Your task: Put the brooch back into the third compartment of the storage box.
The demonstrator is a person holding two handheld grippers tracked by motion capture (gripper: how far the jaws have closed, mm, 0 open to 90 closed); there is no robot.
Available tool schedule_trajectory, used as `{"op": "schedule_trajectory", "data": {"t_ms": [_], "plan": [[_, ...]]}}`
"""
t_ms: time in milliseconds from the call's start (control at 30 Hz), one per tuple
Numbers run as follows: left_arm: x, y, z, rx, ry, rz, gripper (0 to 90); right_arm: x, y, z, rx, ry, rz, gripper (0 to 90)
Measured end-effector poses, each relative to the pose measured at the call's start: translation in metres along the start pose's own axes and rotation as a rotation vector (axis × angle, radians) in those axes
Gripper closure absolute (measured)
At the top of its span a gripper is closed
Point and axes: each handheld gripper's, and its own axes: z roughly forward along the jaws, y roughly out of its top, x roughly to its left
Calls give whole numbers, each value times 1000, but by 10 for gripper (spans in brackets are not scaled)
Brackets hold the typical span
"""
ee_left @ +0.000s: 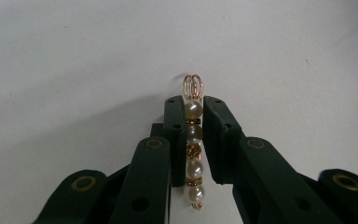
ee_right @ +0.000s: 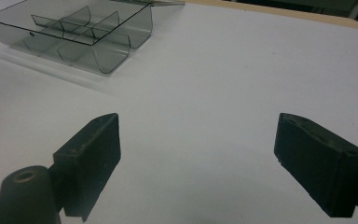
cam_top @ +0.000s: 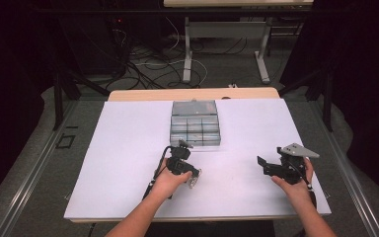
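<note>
Item: pearl hair clip, a straight bar of four cream pearls separated by small gold spacer rings, with a gold ornament at mid-length and a doubled rose-gold wire loop at its far end. Condition: intact. Pose: clamped at both sides between the jaws of the left gripper, lengthwise along them. Location: over the white desk, toward its near edge, left of centre.

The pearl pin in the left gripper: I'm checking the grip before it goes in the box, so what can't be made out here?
- Pearl pin: sides hidden by the jaws, left gripper view.
- Box: contents too small, high view; cut off at the edge, right gripper view.
</note>
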Motion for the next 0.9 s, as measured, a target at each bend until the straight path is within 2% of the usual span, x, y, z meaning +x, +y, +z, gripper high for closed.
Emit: {"op": "schedule_trajectory", "data": {"t_ms": [467, 900], "plan": [[2, -1, -9, -23, -9, 10, 802, -1, 0, 0, 1, 2, -1, 143], [1, 2, -20, -58, 5, 33, 802, 0, 0, 0, 1, 3, -1, 143]]}}
